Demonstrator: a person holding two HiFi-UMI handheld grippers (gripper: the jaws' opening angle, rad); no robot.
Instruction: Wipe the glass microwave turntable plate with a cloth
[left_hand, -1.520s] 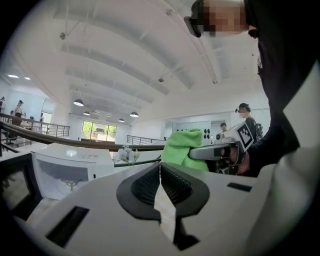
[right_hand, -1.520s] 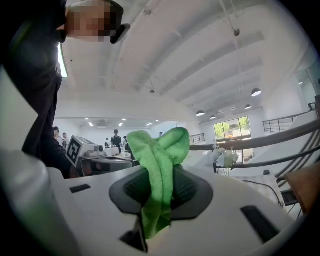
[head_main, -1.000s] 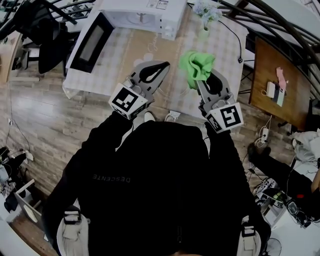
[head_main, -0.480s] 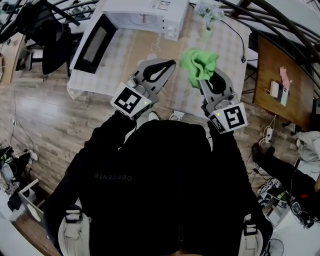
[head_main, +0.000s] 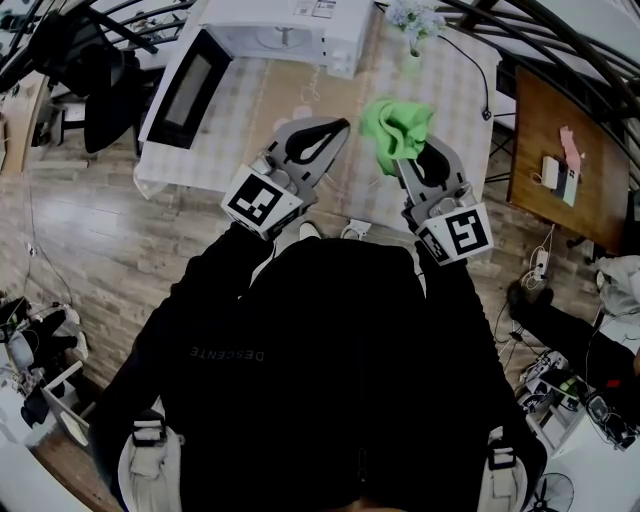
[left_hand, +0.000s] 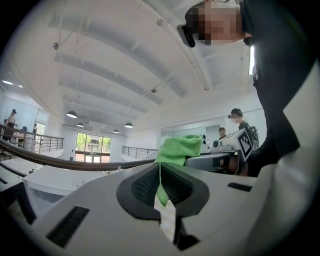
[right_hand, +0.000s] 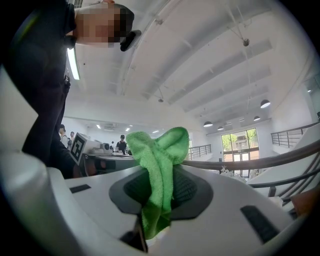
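The person's black fabric jacket (head_main: 320, 390) carried the white word "DESCENTE", upside down, at the head view's lower left; no other print was legible.

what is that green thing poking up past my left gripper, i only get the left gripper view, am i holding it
Observer: No. The right gripper view shows the green cloth pinched in the jaws of the right gripper.
Operator: so how close is my left one to it
Observer: In the head view the left gripper is shut on nothing. Its tips sit just left of the cloth, and a strip of table shows between them.
Operator: where's the microwave
Observer: At the table's far edge. The microwave has its door swung open to the left. No glass plate shows in any view.
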